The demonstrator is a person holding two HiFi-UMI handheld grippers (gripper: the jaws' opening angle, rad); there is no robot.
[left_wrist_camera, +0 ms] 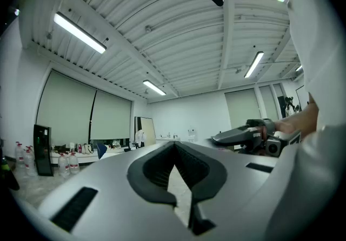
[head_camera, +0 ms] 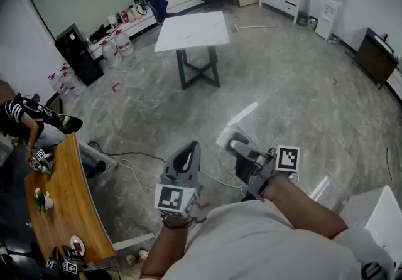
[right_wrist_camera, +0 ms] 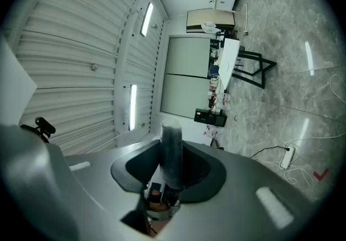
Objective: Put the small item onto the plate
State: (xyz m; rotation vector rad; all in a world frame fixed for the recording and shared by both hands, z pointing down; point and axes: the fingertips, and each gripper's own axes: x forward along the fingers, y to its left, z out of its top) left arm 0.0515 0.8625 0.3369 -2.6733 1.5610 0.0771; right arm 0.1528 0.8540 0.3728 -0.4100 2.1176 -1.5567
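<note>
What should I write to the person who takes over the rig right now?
Left tongs: shut, empty, in the air.
Right tongs: shut on a dark grey item, also in the air.
Plate: seemingly on the wooden desk at far left, away from both tongs.
Done: item gripped. Left: carry it to the plate, set it down.

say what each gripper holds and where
Nothing in the left gripper, shut. The right gripper seems to grip a dark grey item by its lower end.

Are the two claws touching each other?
Apart. The head view shows bare floor between the left claw and the right claw.
</note>
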